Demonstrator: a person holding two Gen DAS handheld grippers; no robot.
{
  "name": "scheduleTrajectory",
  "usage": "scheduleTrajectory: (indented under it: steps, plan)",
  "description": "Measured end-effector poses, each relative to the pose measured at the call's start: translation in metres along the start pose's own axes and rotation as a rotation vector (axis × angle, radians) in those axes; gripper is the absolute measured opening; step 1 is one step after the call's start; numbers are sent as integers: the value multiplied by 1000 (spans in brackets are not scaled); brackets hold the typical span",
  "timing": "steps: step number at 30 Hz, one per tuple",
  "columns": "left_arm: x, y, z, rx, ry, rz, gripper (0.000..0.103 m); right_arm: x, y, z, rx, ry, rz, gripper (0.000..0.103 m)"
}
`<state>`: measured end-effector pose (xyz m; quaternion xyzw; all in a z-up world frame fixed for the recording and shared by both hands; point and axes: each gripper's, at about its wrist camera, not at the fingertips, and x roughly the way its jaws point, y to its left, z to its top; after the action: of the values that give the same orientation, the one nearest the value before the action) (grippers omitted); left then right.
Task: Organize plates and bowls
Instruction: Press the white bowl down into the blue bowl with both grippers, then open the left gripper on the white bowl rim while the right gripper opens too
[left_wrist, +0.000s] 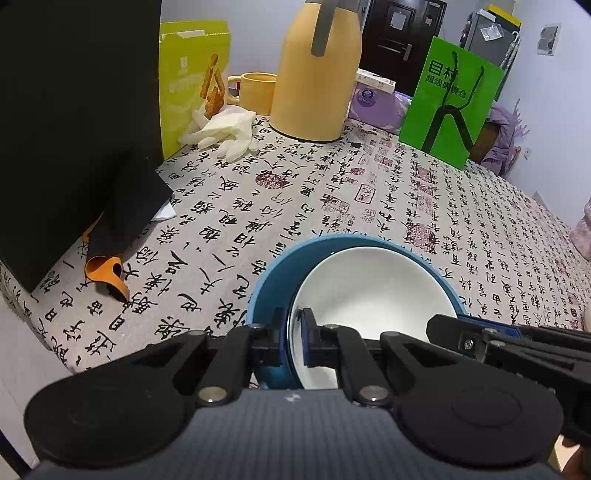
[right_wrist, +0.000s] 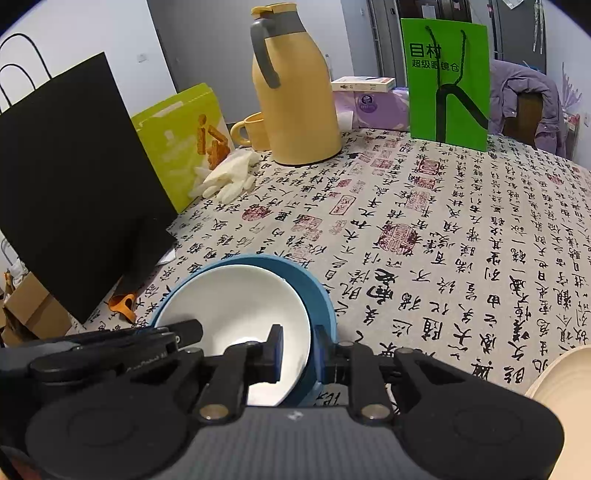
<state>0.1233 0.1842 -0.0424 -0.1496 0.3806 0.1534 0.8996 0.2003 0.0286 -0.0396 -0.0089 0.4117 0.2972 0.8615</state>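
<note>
Here, a glossy white ceramic bowl (left_wrist: 373, 291) nests inside a round blue bowl (left_wrist: 273, 273) on the calligraphy-print tablecloth (right_wrist: 443, 221), near its front edge. I judge the pair heavy, rigid, slick and breakable, best held at the rims on opposite sides. My left gripper (left_wrist: 291, 341) is clamped on the nested rims' left side; my right gripper (right_wrist: 299, 349) pinches the right side. Both grippers angle steeply downward.

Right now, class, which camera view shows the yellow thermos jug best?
The right wrist view: the yellow thermos jug appears whole, with lid, spout and grey handle seen from the side. The left wrist view crops its top, showing only the body and part of the handle.
</note>
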Motion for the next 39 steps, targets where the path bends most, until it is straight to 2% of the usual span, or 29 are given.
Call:
scheduleTrajectory:
  steps: [11, 14, 17, 20, 21, 22, 28, 32, 36, 39]
  plan:
    - [7, -7, 7, 25, 25, 45, 9, -18, -5, 5, 12, -68, 29, 18]
    - [8, -9, 8, 34, 34, 51, 12, -19, -12, 2, 24, -70, 27, 18]
    - [5, -10, 9, 38, 45, 37, 20, -19, -18, -2, 38, -72, 30, 18]
    - [0, -15, 11, 47, 46, 12, 38, -19, -24, -6, 55, -73, 38, 20]
    - [-3, -17, 12, 53, 34, 19, 50, -19, -26, -8, 60, -73, 40, 25]
    - [-5, -18, 13, 55, 28, 24, 53, -19, -28, -9, 63, -73, 39, 28]
    - [-8, -19, 18, 53, 29, 21, 54, -13, -36, -17, 85, -55, 51, 28]
    - [-18, -19, 22, 51, 3, -13, 60, -13, -39, -19, 96, -53, 61, 29]
    - [-35, -23, 25, 69, -61, -32, 73, -16, -41, -20, 98, -58, 67, 32]
    - [-42, -21, 25, 63, -93, -28, 83, -19, -42, -21, 96, -71, 74, 43]
